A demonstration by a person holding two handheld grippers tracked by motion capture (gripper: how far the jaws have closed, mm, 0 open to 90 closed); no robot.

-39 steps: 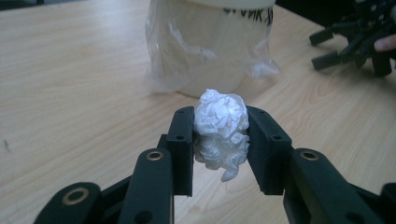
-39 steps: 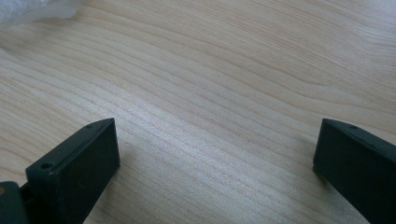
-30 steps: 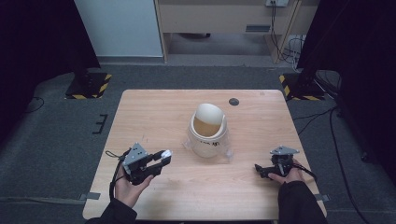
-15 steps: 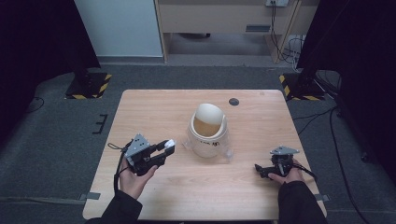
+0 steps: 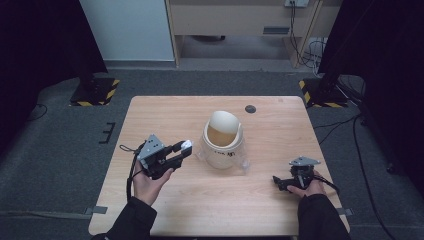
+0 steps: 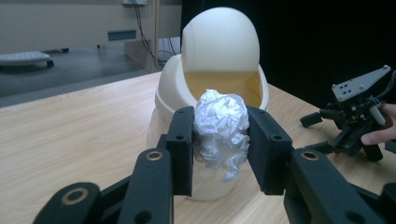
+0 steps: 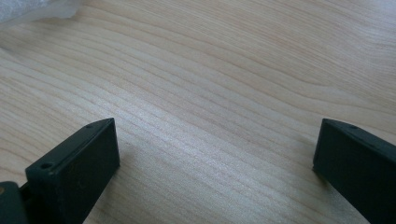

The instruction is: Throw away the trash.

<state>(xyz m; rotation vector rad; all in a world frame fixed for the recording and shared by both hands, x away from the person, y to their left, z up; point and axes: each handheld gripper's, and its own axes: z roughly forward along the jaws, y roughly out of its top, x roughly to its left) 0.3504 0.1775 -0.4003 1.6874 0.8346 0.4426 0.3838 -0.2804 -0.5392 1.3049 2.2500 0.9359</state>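
High view shows a wooden bench (image 5: 165, 210) with a pale grain. A cream bin (image 5: 222, 145) stands near the middle of it. The bin is round and smooth, and its domed swing lid (image 5: 223, 121) is tipped back, so the tan inside shows. Clear crinkly plastic (image 5: 243, 165) sticks out around the foot of the bin.

The left gripper (image 5: 181, 149) has moved since a second ago. Back then it was lower and nearer the bench's left edge. Now it is higher up and closer to the bin, just beside it but not touching. Its jaws are closed on a crumpled white paper ball (image 5: 186, 144).

Left gripper view shows the ball (image 6: 219, 128) up close. It is wrinkly and lumpy, a bit shiny, and squeezed between the two flat black jaws. The bin (image 6: 212, 88) stands right behind it, with the opening facing the ball.

The right gripper (image 5: 278, 182) has stayed where it was, low on the right side of the bench, held by the right hand (image 5: 311, 187). Right gripper view shows its jaws wide apart with nothing between them, over bare wood (image 7: 219, 107). A small dark round spot (image 5: 250, 109) lies on the bench behind the bin.
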